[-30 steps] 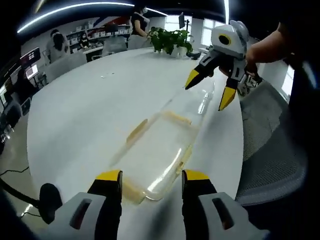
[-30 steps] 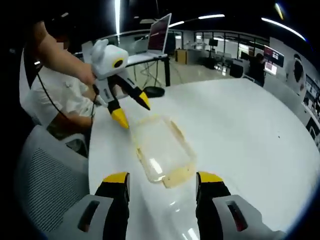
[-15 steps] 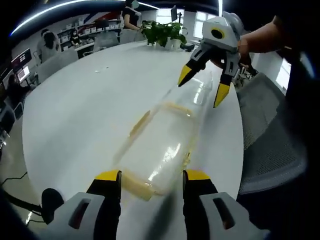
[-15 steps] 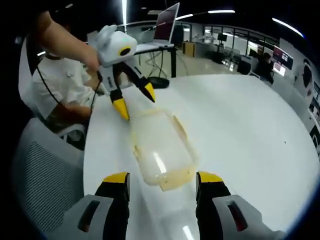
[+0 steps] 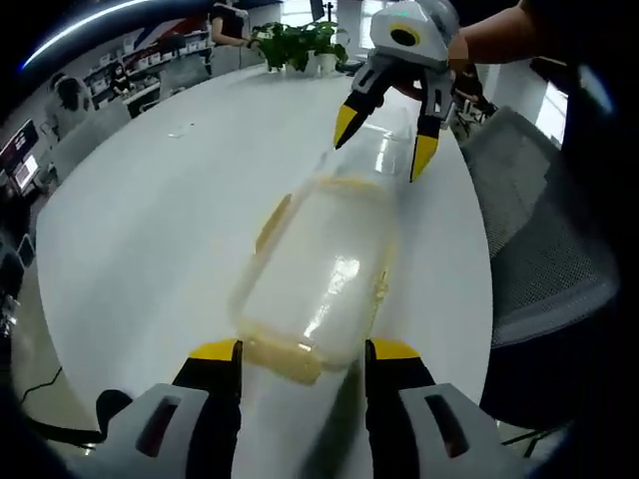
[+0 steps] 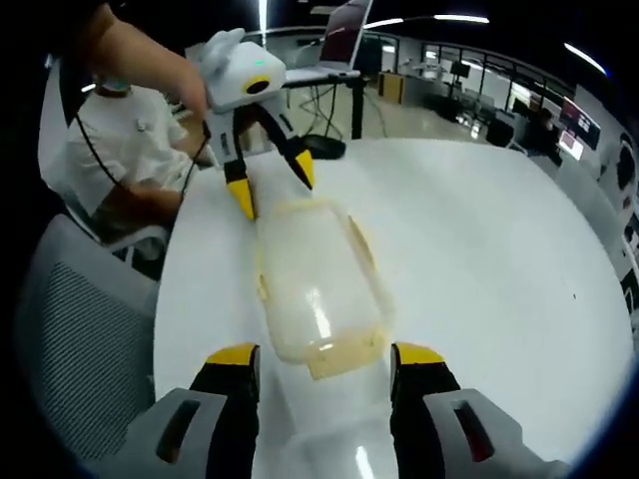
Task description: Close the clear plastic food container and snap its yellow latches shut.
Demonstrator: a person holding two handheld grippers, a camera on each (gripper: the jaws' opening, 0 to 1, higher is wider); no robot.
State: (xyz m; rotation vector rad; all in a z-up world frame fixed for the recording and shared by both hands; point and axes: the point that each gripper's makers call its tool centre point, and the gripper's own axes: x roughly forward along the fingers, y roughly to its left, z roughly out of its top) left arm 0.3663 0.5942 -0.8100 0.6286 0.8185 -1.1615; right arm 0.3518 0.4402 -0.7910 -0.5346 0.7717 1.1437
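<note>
A clear plastic container [image 5: 319, 269] lies lengthwise on the white round table [image 5: 150, 220], its lid resting on top. Yellow latches stick out flat at its near end [image 5: 285, 359] and left side [image 5: 272, 222]. My left gripper [image 5: 305, 354] is open, its jaws on either side of that near end. My right gripper [image 5: 384, 142] hangs open over the far end. In the right gripper view the container [image 6: 319, 289] runs away from my open right gripper [image 6: 326, 359], with a yellow latch [image 6: 344, 354] between the jaws. The left gripper [image 6: 272, 186] is open at the far end.
A grey mesh chair [image 5: 539, 239] stands close to the table's right edge, seen again as a chair [image 6: 80, 329] at the left. A potted plant [image 5: 295, 45] sits at the far end of the table. A person in a white shirt [image 6: 130, 150] holds the grippers. A laptop [image 6: 339, 40] stands behind.
Both grippers have drawn closer to the container's two ends, and each now frames an end latch. The container has stayed put. Both grippers remain open.
</note>
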